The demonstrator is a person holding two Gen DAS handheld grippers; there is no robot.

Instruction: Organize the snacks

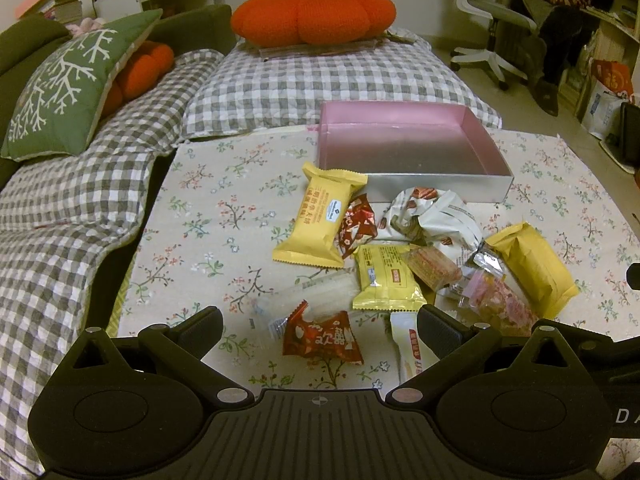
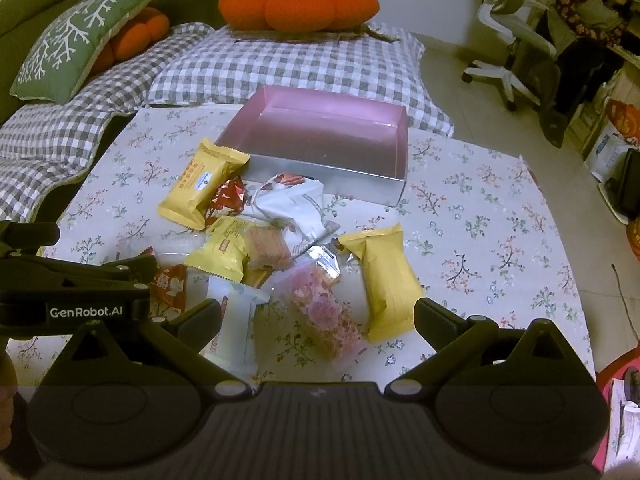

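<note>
Snacks (image 1: 384, 256) lie below both wide-spread, unladen hand-held grippers (image 1: 320, 326).

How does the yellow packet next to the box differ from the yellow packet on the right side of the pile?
The yellow packet by the box shows printed text and a small label; the right yellow packet shows a plain face with a seam. The first leans against the box corner and on a red wrapper; the second lies apart from the box, at the pile's edge. Both are sealed, puffy and crimped at the ends.
</note>
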